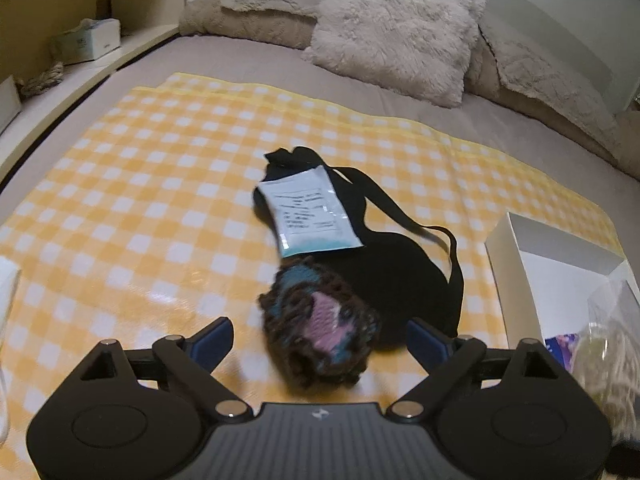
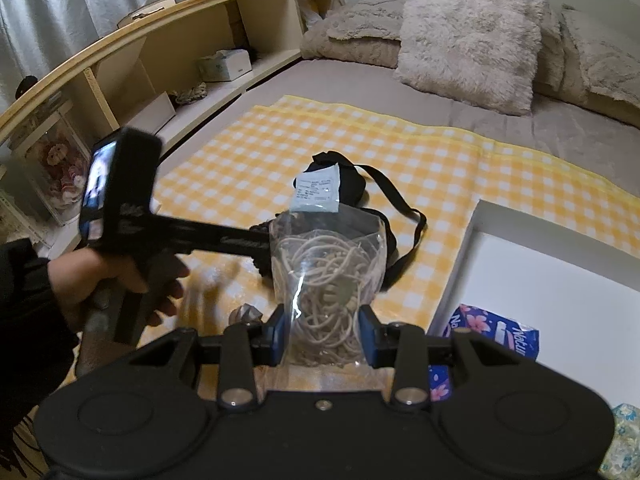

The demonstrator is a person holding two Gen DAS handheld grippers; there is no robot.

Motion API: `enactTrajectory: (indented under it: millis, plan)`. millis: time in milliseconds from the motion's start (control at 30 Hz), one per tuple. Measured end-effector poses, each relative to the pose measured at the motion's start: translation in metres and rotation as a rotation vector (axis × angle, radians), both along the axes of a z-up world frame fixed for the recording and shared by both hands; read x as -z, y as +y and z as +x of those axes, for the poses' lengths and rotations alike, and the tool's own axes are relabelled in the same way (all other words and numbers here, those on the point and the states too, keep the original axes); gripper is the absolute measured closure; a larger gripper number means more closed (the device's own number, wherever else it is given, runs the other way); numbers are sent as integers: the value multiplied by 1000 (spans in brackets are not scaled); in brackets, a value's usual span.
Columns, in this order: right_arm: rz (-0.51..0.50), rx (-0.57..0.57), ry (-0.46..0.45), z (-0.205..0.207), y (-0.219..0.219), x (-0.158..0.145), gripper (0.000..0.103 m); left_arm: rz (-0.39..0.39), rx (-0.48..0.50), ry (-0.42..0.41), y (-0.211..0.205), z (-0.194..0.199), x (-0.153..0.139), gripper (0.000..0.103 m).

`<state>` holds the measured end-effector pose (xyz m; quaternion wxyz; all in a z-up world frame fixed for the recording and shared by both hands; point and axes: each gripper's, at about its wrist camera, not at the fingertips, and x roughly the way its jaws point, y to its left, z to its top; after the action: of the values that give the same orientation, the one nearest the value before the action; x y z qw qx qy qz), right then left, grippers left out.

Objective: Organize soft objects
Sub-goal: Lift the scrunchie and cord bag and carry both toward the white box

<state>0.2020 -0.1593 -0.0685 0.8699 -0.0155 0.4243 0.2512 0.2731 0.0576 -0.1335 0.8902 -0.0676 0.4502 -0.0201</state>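
Note:
My left gripper (image 1: 320,338) is open, its fingers on either side of a dark crocheted bundle (image 1: 320,328) with pink and blue patches that lies on the yellow checked cloth (image 1: 140,200). Behind it lie a black fabric pouch with a strap (image 1: 396,276) and a white-blue packet (image 1: 310,210). My right gripper (image 2: 323,336) is shut on a clear plastic bag of beige cord (image 2: 326,280), held above the cloth. The left gripper body and the hand holding it (image 2: 120,272) show at the left of the right wrist view.
A white open box (image 2: 560,292) stands at the right, with a blue flowered tissue pack (image 2: 492,332) in it. Fluffy pillows (image 2: 468,36) lie at the head of the bed. A wooden shelf (image 2: 160,52) runs along the left with a tissue box (image 2: 224,64).

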Motion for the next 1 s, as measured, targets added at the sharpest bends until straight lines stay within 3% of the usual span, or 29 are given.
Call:
enactTrajectory:
  millis: [200, 267, 367, 600, 800, 1000]
  plan:
    - [-8, 2, 8, 6, -3, 4, 65, 30, -10, 69, -13, 19, 15, 37]
    - [-12, 3, 11, 7, -4, 6, 65, 39, -26, 88, -11, 22, 19, 54]
    - [-20, 7, 19, 8, -5, 7, 65, 40, -34, 102, -6, 23, 23, 65]
    - [-13, 31, -5, 6, -7, 2, 65, 44, -33, 34, 0, 9, 3, 67]
    - [15, 71, -63, 3, -13, -9, 65, 50, -36, -105, 6, -17, -34, 67]
    - [40, 134, -120, -2, -23, -23, 65, 2, -25, -229, 6, -43, -74, 67]
